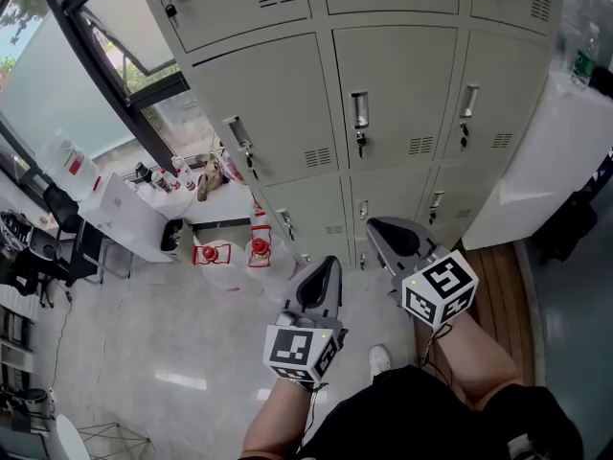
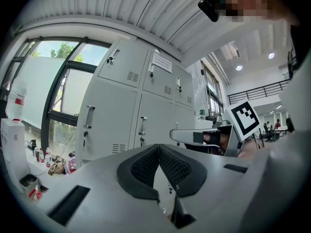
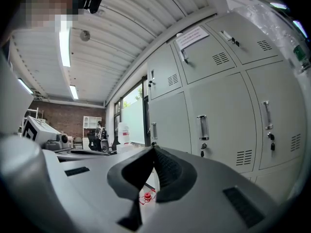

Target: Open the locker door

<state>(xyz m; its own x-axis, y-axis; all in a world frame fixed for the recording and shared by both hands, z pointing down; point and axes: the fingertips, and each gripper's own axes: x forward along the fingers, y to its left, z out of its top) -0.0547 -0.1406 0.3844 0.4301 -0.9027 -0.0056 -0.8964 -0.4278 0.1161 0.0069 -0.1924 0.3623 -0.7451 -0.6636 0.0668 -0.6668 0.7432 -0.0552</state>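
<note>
Left gripper and right gripper are held level before the locker bank, apart from it; locker door ahead is pale grey and flush shut, with a bright handle, a lock beneath it and vent slots at the lower corner; both pairs of jaws are closed tip to tip, gripping and touching nothing; door stands upright, taller than wide, face toward the grippers; handle's long axis is vertical.

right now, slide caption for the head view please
Grey lockers, doors closed, faced by the left claw and right claw, both shut and empty.
</note>
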